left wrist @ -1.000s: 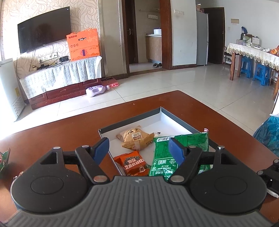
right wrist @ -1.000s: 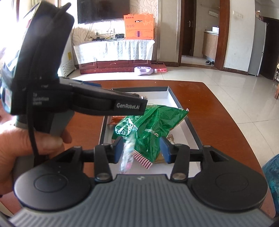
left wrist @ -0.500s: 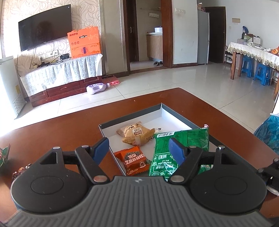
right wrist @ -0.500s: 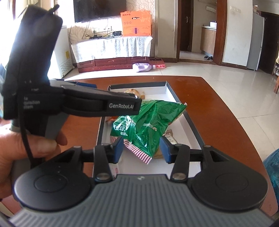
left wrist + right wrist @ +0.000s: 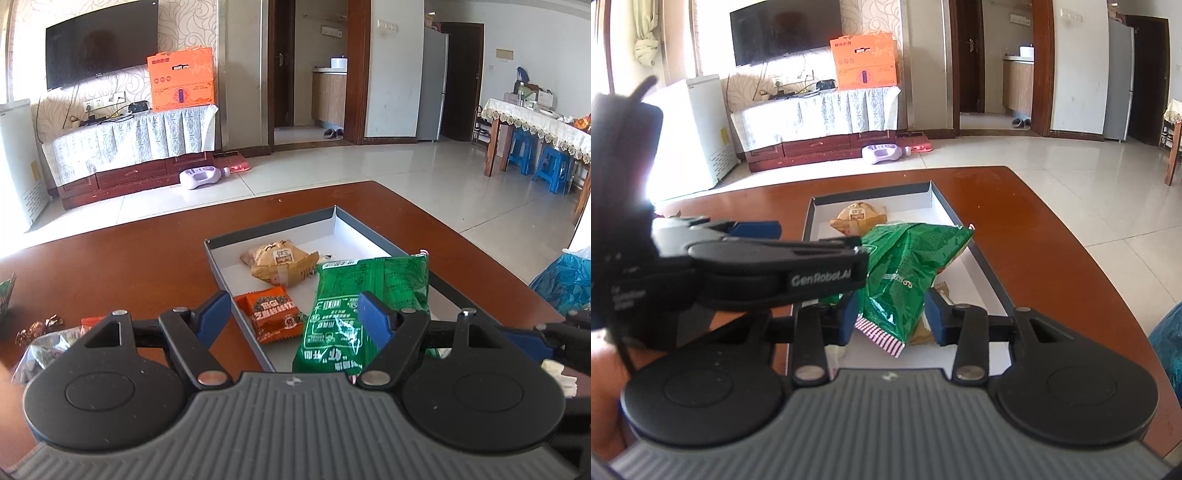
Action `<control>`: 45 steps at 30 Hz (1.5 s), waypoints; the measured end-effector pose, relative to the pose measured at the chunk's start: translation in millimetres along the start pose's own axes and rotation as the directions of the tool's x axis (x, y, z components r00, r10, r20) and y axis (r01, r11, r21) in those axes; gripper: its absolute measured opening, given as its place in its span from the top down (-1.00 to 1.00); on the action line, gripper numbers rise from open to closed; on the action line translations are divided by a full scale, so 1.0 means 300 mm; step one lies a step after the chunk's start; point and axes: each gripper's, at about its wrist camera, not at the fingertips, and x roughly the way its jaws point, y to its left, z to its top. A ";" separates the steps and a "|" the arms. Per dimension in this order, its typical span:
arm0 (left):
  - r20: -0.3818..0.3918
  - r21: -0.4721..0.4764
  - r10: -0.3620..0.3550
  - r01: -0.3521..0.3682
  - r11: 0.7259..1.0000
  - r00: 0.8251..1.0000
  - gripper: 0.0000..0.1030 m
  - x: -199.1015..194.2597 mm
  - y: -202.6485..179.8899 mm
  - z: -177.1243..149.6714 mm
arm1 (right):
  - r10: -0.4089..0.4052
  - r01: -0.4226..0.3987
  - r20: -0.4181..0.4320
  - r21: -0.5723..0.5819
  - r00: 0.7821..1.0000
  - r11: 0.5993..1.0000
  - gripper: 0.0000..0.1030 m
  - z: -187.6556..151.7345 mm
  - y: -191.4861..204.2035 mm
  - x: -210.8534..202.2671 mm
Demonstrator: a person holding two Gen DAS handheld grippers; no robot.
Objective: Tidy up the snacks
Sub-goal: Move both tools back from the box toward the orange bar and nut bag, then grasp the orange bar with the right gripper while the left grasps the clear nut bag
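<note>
Settling the green bag [image 5: 905,273] into the tray [image 5: 988,284] looks like the step in hand. Right gripper [image 5: 891,318] has its jaws apart with the bag's lower end between them; pads sit beside the crinkled film, not visibly pinching, so I read it as let go or nearly so. Bag lies tilted, its top corner leaning over the tray's right rim, its striped bottom edge inside.

Left gripper [image 5: 291,314] hangs spread wide and empty just above the tray's near edge, over the orange packet [image 5: 271,314]. Tan packet [image 5: 282,260] lies further back in the tray. Loose sweets [image 5: 40,326] wait on the table [image 5: 122,266] to the left, outside the tray.

To do this well, by my judgement: draw the right gripper straight back so the pads do not drag the film. Nudge the bag's high corner inward so it clears the rim and lies flat. Keep it off the orange packet, leaving floor space for the sweets. Left gripper is the better placed to fetch those
</note>
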 end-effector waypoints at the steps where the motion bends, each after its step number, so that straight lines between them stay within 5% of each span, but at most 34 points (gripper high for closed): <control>1: 0.004 -0.011 0.000 0.000 1.000 1.000 -0.55 -0.005 0.009 -0.003 | 0.002 -0.002 0.008 -0.002 1.000 1.000 0.18 0.002 0.003 -0.002; 6: 0.009 -0.042 0.022 -0.022 0.999 1.000 -0.55 -0.027 0.060 -0.011 | 0.018 -0.017 0.023 -0.035 1.000 0.999 0.18 0.004 0.042 -0.010; 14: 0.027 -0.117 0.153 -0.149 0.982 0.988 -0.60 -0.099 0.246 -0.031 | 0.089 -0.079 0.076 -0.126 0.993 0.989 0.18 0.020 0.185 -0.023; 23: -0.013 -0.109 0.288 -0.288 0.951 0.957 -0.74 -0.177 0.505 -0.124 | 0.202 -0.198 0.002 -0.185 0.979 0.963 0.06 -0.019 0.419 0.070; 31: -0.074 -0.173 0.300 -0.308 0.936 0.951 -0.74 -0.203 0.726 -0.209 | 0.227 -0.241 -0.090 -0.207 0.970 0.948 -0.20 -0.043 0.591 0.167; 45: -0.120 -0.254 0.187 -0.212 0.944 0.975 -0.74 -0.101 0.797 -0.246 | 0.178 -0.205 -0.138 -0.220 0.974 0.954 -0.20 -0.059 0.685 0.297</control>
